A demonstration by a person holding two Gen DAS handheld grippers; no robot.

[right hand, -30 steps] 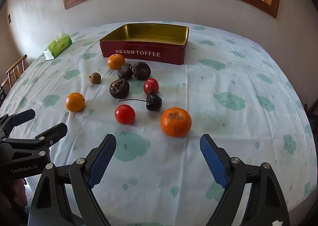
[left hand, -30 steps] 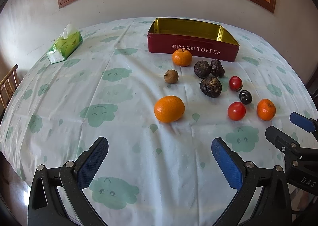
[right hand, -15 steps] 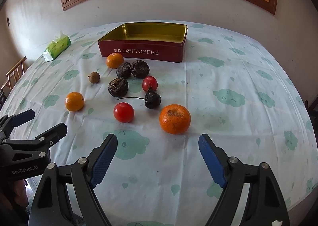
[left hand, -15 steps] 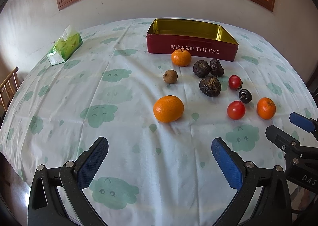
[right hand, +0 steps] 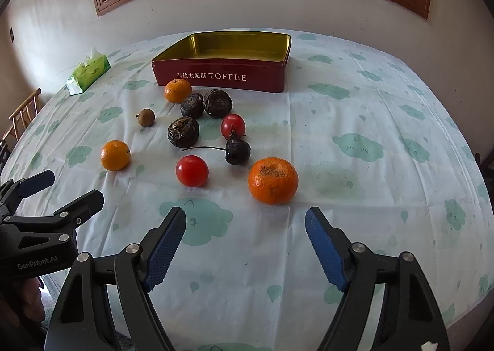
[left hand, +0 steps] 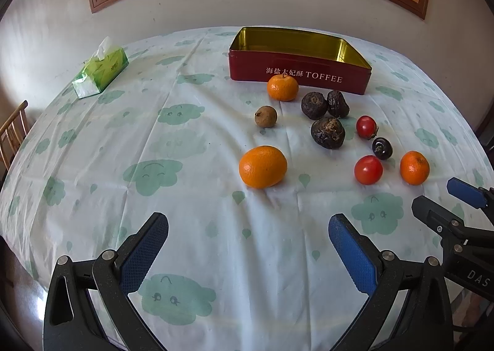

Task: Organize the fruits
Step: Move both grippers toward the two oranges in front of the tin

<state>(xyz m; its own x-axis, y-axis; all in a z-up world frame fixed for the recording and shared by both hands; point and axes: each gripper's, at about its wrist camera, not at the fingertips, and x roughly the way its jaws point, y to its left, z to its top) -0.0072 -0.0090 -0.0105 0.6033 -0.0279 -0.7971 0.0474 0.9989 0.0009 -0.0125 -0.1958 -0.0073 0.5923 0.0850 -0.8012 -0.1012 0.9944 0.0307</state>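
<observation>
Fruits lie loose on the clothed table in front of an empty red TOFFEE tin point(left hand: 301, 73) point(right hand: 222, 76). My left gripper point(left hand: 247, 246) is open and empty, just short of a large orange point(left hand: 262, 166) point(right hand: 115, 155). My right gripper point(right hand: 245, 240) is open and empty, just short of another orange point(right hand: 273, 180) point(left hand: 414, 167). Between them lie a red tomato point(right hand: 192, 170) point(left hand: 368, 169), a dark cherry point(right hand: 237, 151), a second tomato point(right hand: 233, 125), three dark wrinkled fruits point(right hand: 183, 131), a small brown fruit point(right hand: 145, 117) and a small orange point(right hand: 177, 90) by the tin.
A green tissue box point(left hand: 100, 71) point(right hand: 88, 71) sits at the far left of the table. A wooden chair point(left hand: 12, 131) stands off the left edge. The wall and window are behind the tin. Each gripper shows at the side of the other's view.
Both grippers have crept slightly forward toward the fruits; the oranges sit a little nearer the fingers. Both stay open. No fruit has moved.
</observation>
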